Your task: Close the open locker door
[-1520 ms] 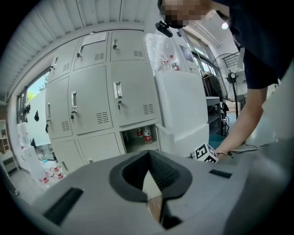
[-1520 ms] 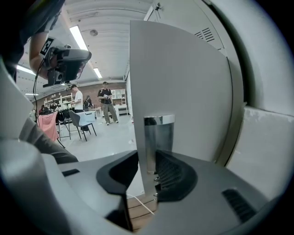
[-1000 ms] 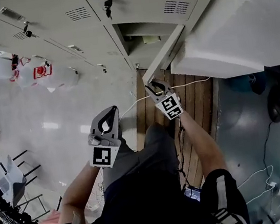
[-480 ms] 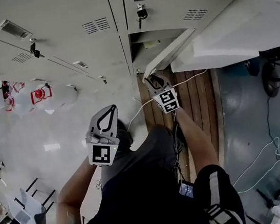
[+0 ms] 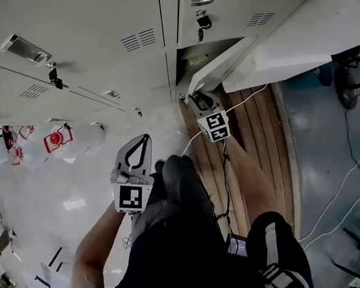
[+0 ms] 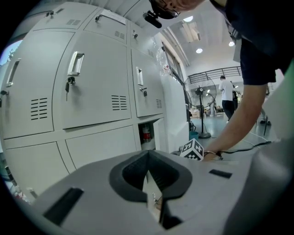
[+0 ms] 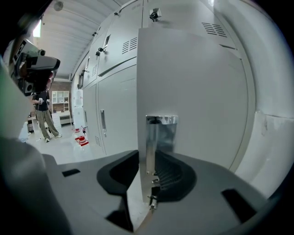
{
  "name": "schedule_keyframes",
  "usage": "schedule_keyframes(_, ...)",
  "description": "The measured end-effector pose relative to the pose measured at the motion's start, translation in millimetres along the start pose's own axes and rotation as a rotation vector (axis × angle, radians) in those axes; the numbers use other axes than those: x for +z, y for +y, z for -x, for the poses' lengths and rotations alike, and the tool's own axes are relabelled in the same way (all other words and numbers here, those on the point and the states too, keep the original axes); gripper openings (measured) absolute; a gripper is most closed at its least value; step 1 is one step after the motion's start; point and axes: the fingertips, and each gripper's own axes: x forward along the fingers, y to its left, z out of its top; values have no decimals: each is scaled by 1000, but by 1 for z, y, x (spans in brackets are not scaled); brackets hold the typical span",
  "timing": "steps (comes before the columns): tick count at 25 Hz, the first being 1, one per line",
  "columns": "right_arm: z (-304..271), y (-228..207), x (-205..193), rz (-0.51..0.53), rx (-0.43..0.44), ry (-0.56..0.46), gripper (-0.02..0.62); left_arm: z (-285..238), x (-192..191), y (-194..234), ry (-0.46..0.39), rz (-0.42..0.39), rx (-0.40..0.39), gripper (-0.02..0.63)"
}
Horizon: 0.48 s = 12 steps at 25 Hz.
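The open locker door (image 5: 217, 68) stands out from a low compartment (image 5: 189, 55) in the grey locker bank. My right gripper (image 5: 195, 98) is at the door's free edge. In the right gripper view the door (image 7: 193, 92) runs down between the jaws, which are closed on its edge just below a shiny metal latch plate (image 7: 161, 133). My left gripper (image 5: 144, 140) hangs in the air to the left, away from the lockers, shut and empty. The left gripper view shows the closed tips of the left gripper (image 6: 148, 153), with the open compartment (image 6: 146, 134) beyond.
A big white cabinet (image 5: 310, 28) stands right of the open door. Under the right arm lies a wooden platform (image 5: 255, 136) crossed by a white cable (image 5: 244, 101). White bags with red print (image 5: 59, 137) lean on the lockers at left. A floor fan (image 5: 347, 86) stands at far right.
My right gripper has moved closer to the locker bank with the door edge, and the door has swung nearer to the compartment. The left gripper has hardly moved.
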Motion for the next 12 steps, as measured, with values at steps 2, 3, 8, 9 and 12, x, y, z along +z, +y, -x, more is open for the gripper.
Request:
schedule_keyframes(2,-6,0,3,6,-1,-5,112,-2,-1,3,-2,-21,-2,5)
schedule_keyframes(3,-9,0,4,8,-1,-8,112,-3,-2,5,-3,-25,-1,5)
schedule_keyframes(8,-22,0,11,-5,-15,-37,109,-14,-16,11,21,0,17,5)
schedule_keyframes(9,-25,-1,13,-11,-18,-42,107,-17,-17,11,26,-1,21,5)
schedule_keyframes(12,-30,-1,16,-20,-14,-50,106,-22,-17,8,39,-4,22,5)
